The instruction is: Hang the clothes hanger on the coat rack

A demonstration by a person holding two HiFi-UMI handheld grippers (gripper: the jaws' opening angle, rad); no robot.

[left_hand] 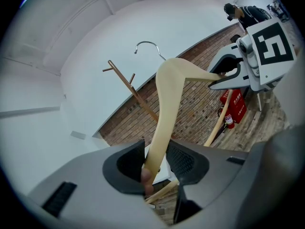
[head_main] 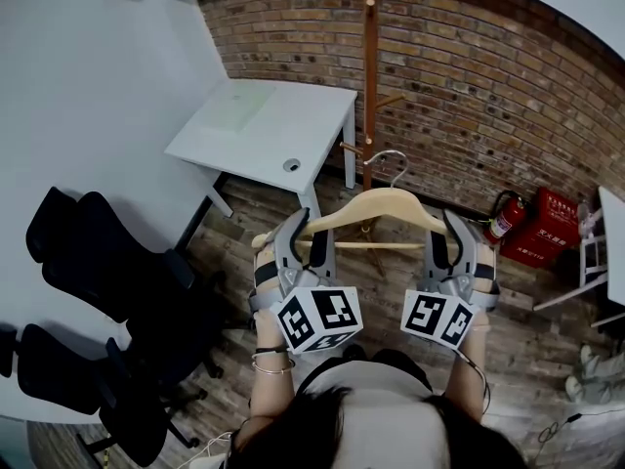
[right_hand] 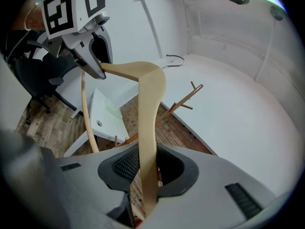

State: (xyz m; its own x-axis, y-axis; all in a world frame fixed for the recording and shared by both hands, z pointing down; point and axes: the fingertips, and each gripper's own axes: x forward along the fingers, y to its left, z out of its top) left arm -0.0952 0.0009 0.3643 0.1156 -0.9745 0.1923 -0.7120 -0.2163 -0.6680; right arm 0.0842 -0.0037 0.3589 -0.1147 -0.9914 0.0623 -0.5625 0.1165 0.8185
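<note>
A pale wooden clothes hanger (head_main: 383, 204) with a metal hook (head_main: 389, 158) is held level in front of me, one gripper on each end. My left gripper (head_main: 298, 238) is shut on its left arm and my right gripper (head_main: 451, 238) on its right arm. In the left gripper view the hanger (left_hand: 167, 113) runs up out of the left gripper (left_hand: 155, 163) towards the right gripper (left_hand: 229, 75). The right gripper view shows the hanger (right_hand: 148, 109) rising from the right gripper (right_hand: 145, 168). The wooden coat rack (head_main: 369, 66) stands just beyond the hook, against the brick wall.
A white desk (head_main: 264, 125) stands left of the coat rack. Black office chairs (head_main: 98, 262) crowd the left side. A fire extinguisher (head_main: 503, 215) and a red box (head_main: 547, 228) sit by the wall on the right. Another white table edge (head_main: 613, 233) is at the far right.
</note>
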